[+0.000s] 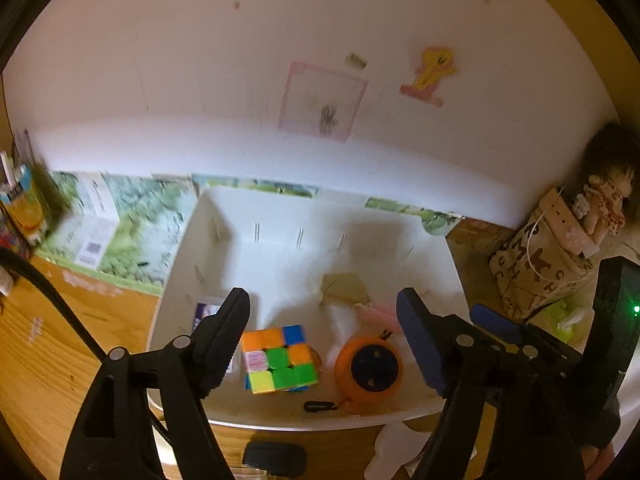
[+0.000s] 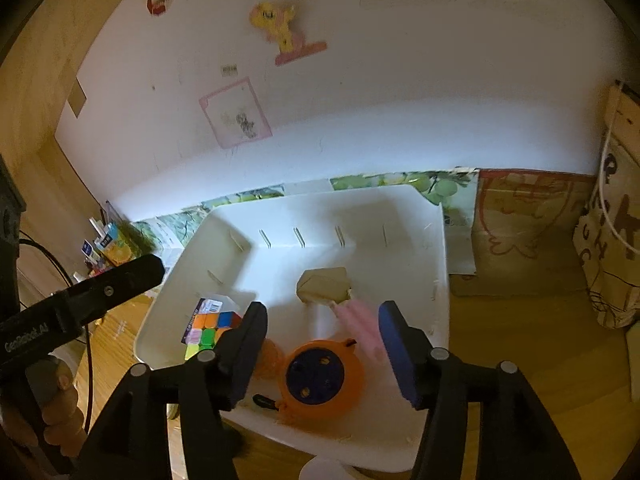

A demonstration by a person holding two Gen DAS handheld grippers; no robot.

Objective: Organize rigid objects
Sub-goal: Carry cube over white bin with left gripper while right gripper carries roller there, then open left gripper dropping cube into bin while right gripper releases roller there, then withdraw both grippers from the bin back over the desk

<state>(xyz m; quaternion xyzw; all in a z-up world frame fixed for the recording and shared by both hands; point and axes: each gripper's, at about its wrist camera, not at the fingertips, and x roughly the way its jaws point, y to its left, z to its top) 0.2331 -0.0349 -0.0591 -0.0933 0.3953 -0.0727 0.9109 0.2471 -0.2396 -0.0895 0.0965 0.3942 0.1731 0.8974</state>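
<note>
A white bin (image 1: 224, 216) (image 2: 434, 240) stands on the wooden desk. In it lie a colourful puzzle cube (image 1: 278, 358) (image 2: 208, 332), an orange round tape measure with a dark blue centre (image 1: 369, 368) (image 2: 320, 378), a beige folded piece (image 1: 344, 288) (image 2: 324, 284), a pink item (image 2: 360, 320) and a small card (image 2: 210, 306). My left gripper (image 1: 324, 320) is open and empty, above the bin's near edge over the cube and tape measure. My right gripper (image 2: 320, 330) is open and empty, over the tape measure.
A white wall with stickers rises behind the bin. A patterned paper bag (image 1: 536, 268) (image 2: 612, 248) and a doll (image 1: 604, 200) stand at the right. A carton and pens (image 1: 24, 200) (image 2: 116, 246) stand at the left. A black cable (image 1: 52, 292) crosses the desk.
</note>
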